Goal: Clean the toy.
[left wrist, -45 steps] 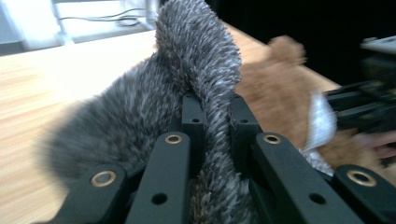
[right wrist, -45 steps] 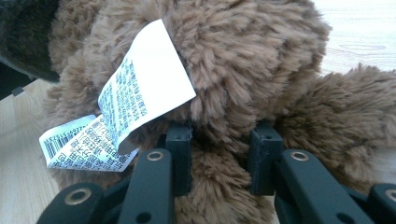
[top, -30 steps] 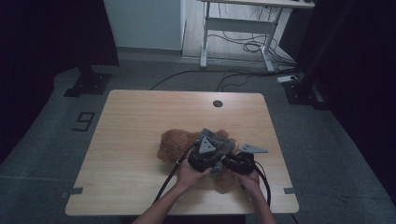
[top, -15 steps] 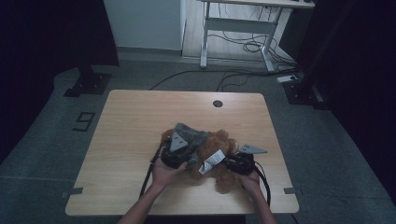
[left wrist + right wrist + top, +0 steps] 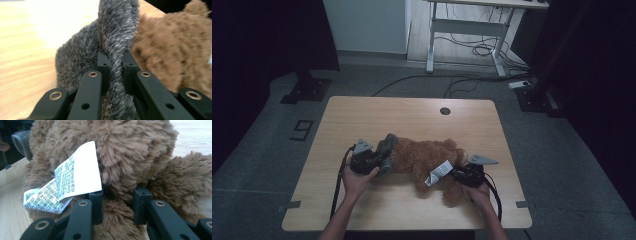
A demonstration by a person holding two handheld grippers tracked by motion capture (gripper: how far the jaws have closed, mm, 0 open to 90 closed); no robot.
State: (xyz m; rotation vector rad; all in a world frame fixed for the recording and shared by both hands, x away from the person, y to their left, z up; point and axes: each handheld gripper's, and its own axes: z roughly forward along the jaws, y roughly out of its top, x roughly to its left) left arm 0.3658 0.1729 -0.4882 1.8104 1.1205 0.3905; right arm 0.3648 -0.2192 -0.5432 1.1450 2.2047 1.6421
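Teddy bear (image 5: 427, 160), brown and plush, lies stretched lengthwise across the near half of the desk (image 5: 412, 112), pinned at both ends. Left gripper (image 5: 113, 65) has its jaws clenched on a fold of grey plush garment (image 5: 82, 60) at the bear's left end, apparently to draw it off. Right gripper (image 5: 117, 195) clamps brown fur beside the white care label (image 5: 75, 177), likely anchoring the toy against that pull.
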